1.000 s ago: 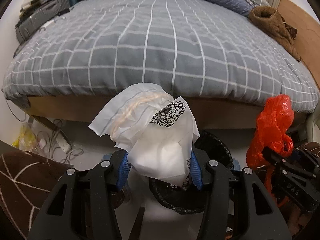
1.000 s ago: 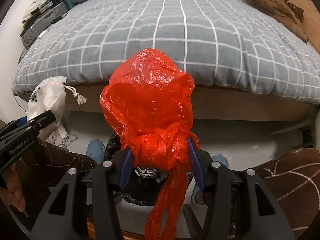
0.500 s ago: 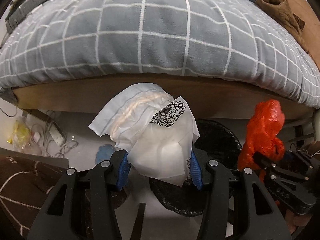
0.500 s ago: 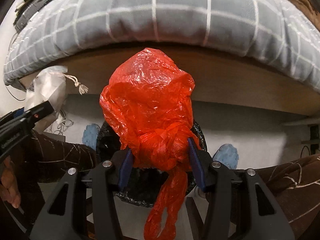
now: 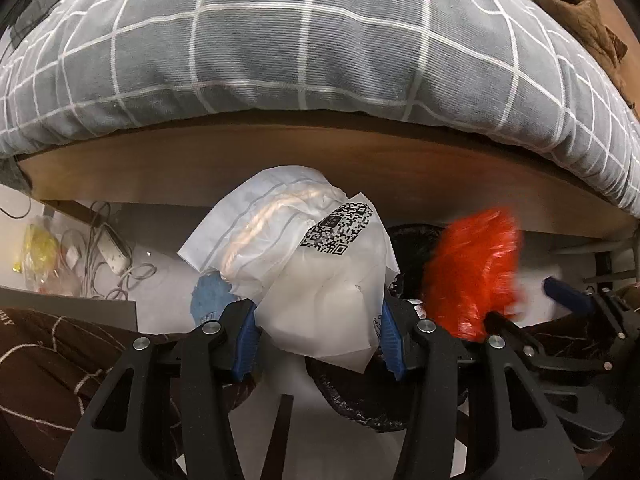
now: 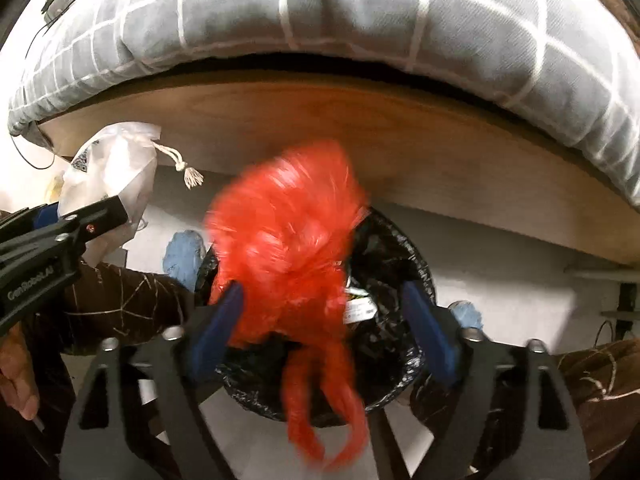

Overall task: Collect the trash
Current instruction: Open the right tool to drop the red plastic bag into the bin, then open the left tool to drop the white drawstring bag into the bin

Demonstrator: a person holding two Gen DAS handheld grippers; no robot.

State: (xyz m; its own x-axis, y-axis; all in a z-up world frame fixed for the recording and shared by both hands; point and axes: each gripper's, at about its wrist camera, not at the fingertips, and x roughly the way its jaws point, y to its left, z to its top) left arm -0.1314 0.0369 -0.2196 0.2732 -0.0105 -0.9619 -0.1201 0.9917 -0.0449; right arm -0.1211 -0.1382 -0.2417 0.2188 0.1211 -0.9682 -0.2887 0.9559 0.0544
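My left gripper (image 5: 316, 338) is shut on a white translucent bag (image 5: 316, 272) with a QR code label and a cord, held above the floor beside a black-lined trash bin (image 5: 360, 404). My right gripper (image 6: 320, 328) is open, its blue pads wide apart. The red plastic bag (image 6: 288, 240) is blurred and dropping between the pads toward the bin (image 6: 396, 280) below. The red bag (image 5: 472, 276) also shows in the left wrist view, right of the white bag. The white bag (image 6: 112, 176) shows at the left of the right wrist view.
A bed with a grey checked duvet (image 5: 320, 60) and wooden frame (image 5: 280, 168) looms just beyond the bin. Cables and a power strip (image 5: 114, 254) lie on the floor at left with a yellow bag (image 5: 38, 248). Blue slippers (image 6: 182, 256) flank the bin.
Both grippers moved lower and closer to the bin and bed frame. The right gripper opened and the red bag is falling from it. The left gripper still holds the white bag.
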